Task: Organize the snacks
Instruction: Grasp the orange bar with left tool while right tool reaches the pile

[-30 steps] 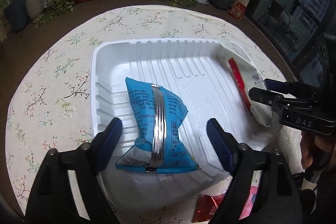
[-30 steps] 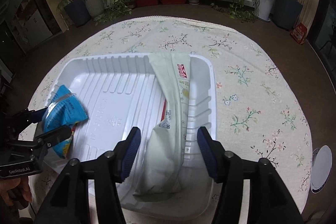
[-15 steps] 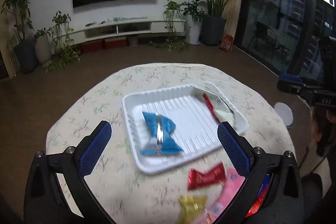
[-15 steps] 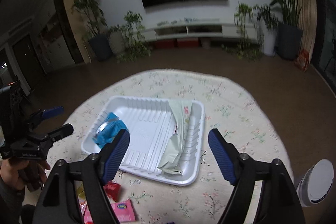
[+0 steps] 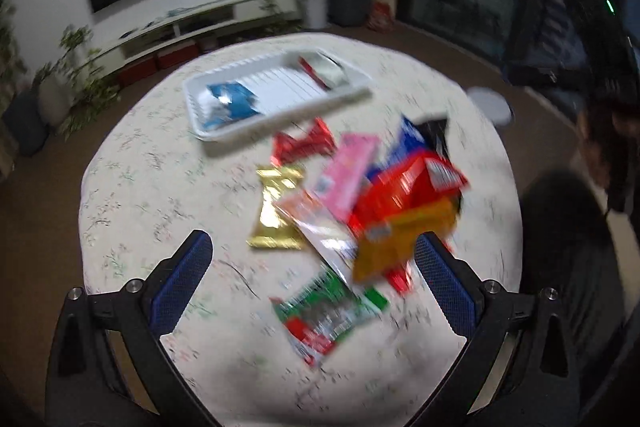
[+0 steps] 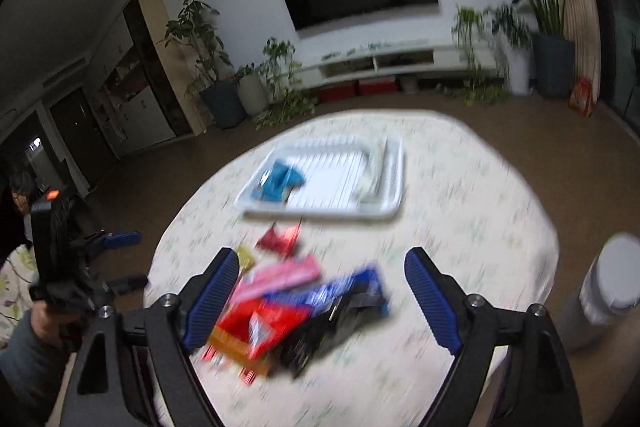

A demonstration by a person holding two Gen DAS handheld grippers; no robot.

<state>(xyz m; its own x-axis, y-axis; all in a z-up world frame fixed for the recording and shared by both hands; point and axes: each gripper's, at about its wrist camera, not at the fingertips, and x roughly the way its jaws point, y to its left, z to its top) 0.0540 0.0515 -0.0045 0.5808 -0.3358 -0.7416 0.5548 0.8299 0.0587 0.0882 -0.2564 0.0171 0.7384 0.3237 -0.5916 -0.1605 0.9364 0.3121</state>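
Crinkly foil and plastic film made up the loose snack packets point(image 5: 360, 203) heaped on the floral-clothed bench point(image 5: 160, 187), near the white tray point(image 5: 280, 115) at its far side. That tray already held a blue packet point(image 5: 232, 99) at one end and a pale long pouch point(image 6: 374, 171) at the other. Such packets looked light, soft and slippery, likely to slide under a flat push; a pinch across a sealed end or a raised edge, such as the gold packet point(image 5: 276, 207) lying clear at the heap's edge, seemed the safest hold. The left tongs point(image 5: 312, 279) hung well above the heap, spread wide and empty, tilted down toward it. The right tongs point(image 6: 320, 303) were likewise wide apart and empty, raised over the heap's near side. Both views were motion-blurred.
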